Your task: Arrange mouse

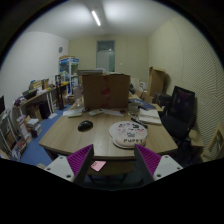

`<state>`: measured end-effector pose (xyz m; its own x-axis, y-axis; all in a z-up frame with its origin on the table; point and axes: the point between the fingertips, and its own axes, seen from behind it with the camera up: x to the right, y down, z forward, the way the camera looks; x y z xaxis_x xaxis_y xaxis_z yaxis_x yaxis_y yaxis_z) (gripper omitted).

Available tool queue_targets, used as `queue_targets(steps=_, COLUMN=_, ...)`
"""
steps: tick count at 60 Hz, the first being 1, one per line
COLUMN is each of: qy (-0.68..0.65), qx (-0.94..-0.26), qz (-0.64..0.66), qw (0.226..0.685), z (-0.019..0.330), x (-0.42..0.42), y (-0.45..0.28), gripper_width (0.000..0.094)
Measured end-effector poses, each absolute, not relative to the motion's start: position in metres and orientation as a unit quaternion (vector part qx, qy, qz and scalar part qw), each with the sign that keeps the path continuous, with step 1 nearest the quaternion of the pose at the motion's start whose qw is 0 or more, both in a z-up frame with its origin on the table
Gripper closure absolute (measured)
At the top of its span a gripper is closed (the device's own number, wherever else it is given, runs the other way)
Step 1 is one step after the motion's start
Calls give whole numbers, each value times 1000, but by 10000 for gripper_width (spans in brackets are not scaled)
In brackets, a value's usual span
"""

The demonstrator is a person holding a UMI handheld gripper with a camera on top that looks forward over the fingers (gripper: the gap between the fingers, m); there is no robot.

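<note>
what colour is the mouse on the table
Black; the mouse shows in the gripper view, well beyond the open jaws.

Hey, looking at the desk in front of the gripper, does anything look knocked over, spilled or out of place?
Nothing stands out. The mouse sits flat on the wooden desk, well beyond the open gripper, apart from the round patterned pad. The cardboard box stands upright at the far edge. No spill or damage shows.

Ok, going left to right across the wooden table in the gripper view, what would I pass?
Mouse → round patterned plate → papers → black office chair beside the table.
</note>
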<state>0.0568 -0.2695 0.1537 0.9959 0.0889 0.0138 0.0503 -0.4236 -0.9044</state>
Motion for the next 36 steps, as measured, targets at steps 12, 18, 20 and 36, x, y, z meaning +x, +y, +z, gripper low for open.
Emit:
queue_targets(steps=12, qy=-64, qx=-851, qz=46, qw=519, z=110, x=23, y=-235, gripper_width=99)
queue_targets(steps=18, qy=-90, qx=-853, qz=70, qw=509, z=78, x=-29, y=-193, gripper_width=97)
queue_targets(steps=20, qy=-95, qx=-853, qz=84, qw=507, z=70, x=-51, y=-179, gripper_width=102)
queue_targets(steps=36, qy=-129, qx=-882, qz=107, qw=441, z=10, x=-137, y=-79, gripper_width=86)
